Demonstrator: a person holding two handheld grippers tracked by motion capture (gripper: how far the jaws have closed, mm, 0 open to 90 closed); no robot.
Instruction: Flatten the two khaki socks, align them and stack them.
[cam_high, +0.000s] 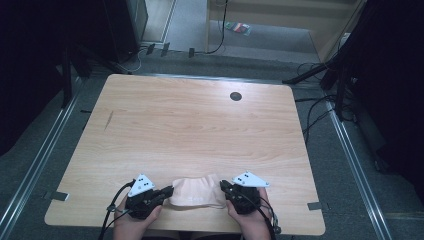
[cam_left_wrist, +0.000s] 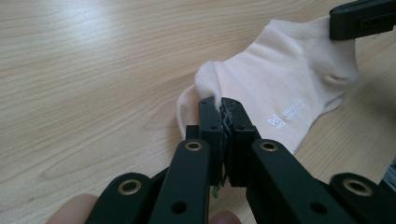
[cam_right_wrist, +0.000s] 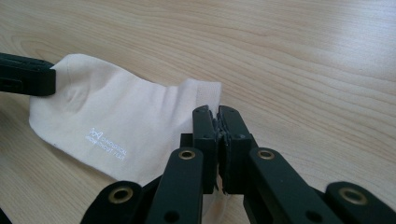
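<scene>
Both tongs clamped on the same sock (cam_high: 196, 191), one at each end. Left gripper (cam_high: 167, 191) has its jaws pressed together with a fold of cloth pinched between the pads; clear in the left gripper view, where the sock (cam_left_wrist: 280, 88) bunches up right at the tips (cam_left_wrist: 223, 105). Right gripper (cam_high: 223, 187) is the same: jaws closed tight on the opposite edge of the sock (cam_right_wrist: 116, 121), tips (cam_right_wrist: 217, 112) together with fabric caught between.

Sock is pale cream, small printed logo on one side, lying flat on the table (cam_high: 195, 125) at the near edge, spread between the two grippers. Middle of it rests on the wood.

Surroundings: tabletop is bare light wood apart from a small dark round disc (cam_high: 235, 96) far right, well apart from the sock. A short dark mark (cam_high: 108, 120) sits on the far left of the surface. Nothing lies between the sock and either of them.

Edges: sock and both hands sit close to the near table edge. Wide open wood ahead and to both sides. Off the table: cables (cam_high: 315, 107) trail on the floor at the right, metal rails (cam_high: 37, 165) run along both sides, dark stands at the far corners.
</scene>
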